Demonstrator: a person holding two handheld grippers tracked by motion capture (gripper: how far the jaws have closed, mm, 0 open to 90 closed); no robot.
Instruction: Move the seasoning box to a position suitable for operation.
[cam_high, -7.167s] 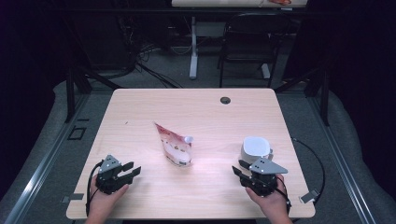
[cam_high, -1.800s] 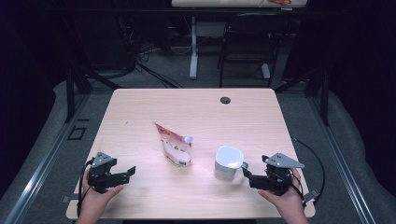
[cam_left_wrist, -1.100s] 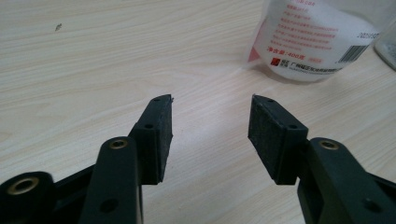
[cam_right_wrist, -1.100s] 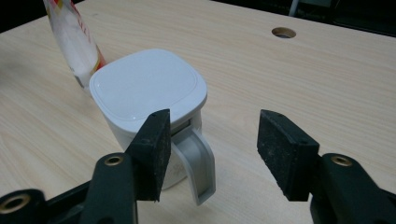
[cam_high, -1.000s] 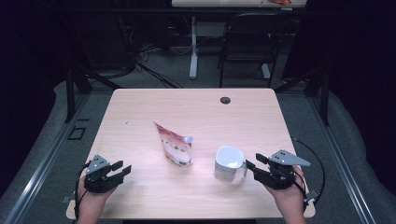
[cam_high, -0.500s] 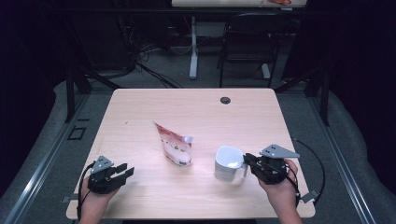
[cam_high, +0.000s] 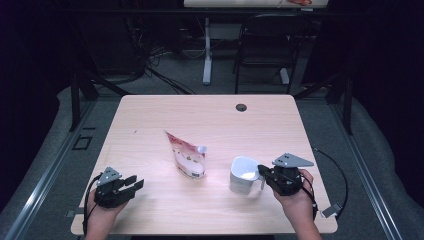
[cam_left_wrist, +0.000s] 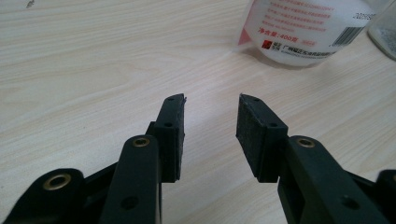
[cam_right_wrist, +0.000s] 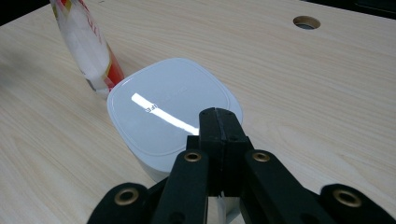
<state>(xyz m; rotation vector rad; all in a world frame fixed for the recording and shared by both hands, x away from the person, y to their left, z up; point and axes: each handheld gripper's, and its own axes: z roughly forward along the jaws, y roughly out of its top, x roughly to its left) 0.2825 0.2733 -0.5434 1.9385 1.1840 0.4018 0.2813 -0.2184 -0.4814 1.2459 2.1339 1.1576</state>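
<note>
Right gripper (cam_high: 263, 174) has just closed on the white mug (cam_high: 243, 175) handle; left gripper (cam_high: 134, 183) part-open, empty. Spouted refill pouch (cam_high: 186, 157) remains untouched.

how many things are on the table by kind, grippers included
white mug: 1
spouted pouch: 1
grippers, left gripper and right gripper: 2
total: 4

My tongs are both matte black: chunky bodies with brass-ringed screw holes along the arms and flat dark pads on the tips. The right tongs (cam_high: 263, 174) carry a grey three-cornered plate on top; the left tongs (cam_high: 136, 183) have a smaller grey plate. Black cables trail off toward 6 o'clock.
</note>
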